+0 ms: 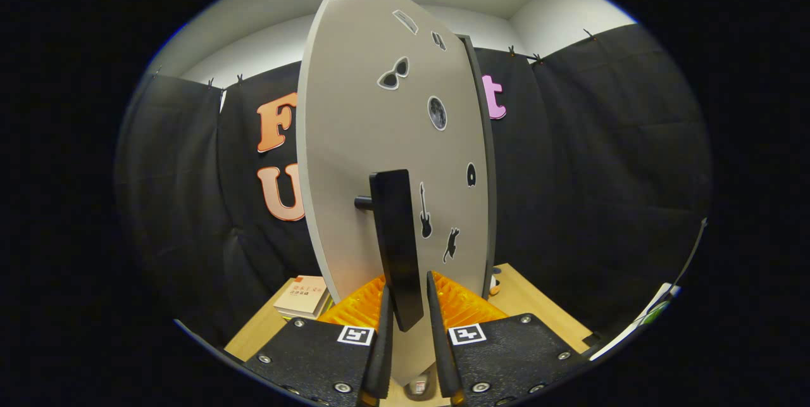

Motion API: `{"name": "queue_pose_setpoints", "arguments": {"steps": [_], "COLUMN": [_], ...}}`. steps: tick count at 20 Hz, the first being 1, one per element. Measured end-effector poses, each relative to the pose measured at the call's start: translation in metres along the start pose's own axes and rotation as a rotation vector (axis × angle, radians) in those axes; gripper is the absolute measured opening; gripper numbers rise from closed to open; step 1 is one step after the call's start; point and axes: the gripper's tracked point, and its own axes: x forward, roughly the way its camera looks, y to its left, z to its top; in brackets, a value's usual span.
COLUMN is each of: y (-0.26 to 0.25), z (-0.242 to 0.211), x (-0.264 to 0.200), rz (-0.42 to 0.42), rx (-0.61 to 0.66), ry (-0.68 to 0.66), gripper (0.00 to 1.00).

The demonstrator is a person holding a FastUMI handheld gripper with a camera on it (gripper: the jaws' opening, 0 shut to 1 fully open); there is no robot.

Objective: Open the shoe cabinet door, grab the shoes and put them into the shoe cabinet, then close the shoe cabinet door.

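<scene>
A tall grey cabinet door [354, 141] with small black stickers stands right in front of me, swung at an angle so its left edge shows. A dark strip of the cabinet body [486, 160] shows along its right side. The door's black bar handle [395, 230] stands off the panel on a short peg. My gripper [408, 296] has the lower end of that handle between its fingers, and both fingers sit close against it. No shoes are in sight.
The cabinet stands on a light wooden table [528, 306]. A small stack of books [305, 296] lies on the table left of the door. Black cloth walls close the booth on both sides. A white object [639, 326] lies low on the right.
</scene>
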Motion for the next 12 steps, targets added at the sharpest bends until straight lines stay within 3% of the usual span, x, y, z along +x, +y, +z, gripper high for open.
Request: {"name": "queue_pose_setpoints", "arguments": {"steps": [4,12], "y": [-0.028,-0.090], "z": [0.000,-0.001], "x": [-0.012,-0.025], "rz": [0.030,-0.007], "rx": [0.058,0.020], "ry": [0.016,0.016], "gripper": [0.29,0.29]}}
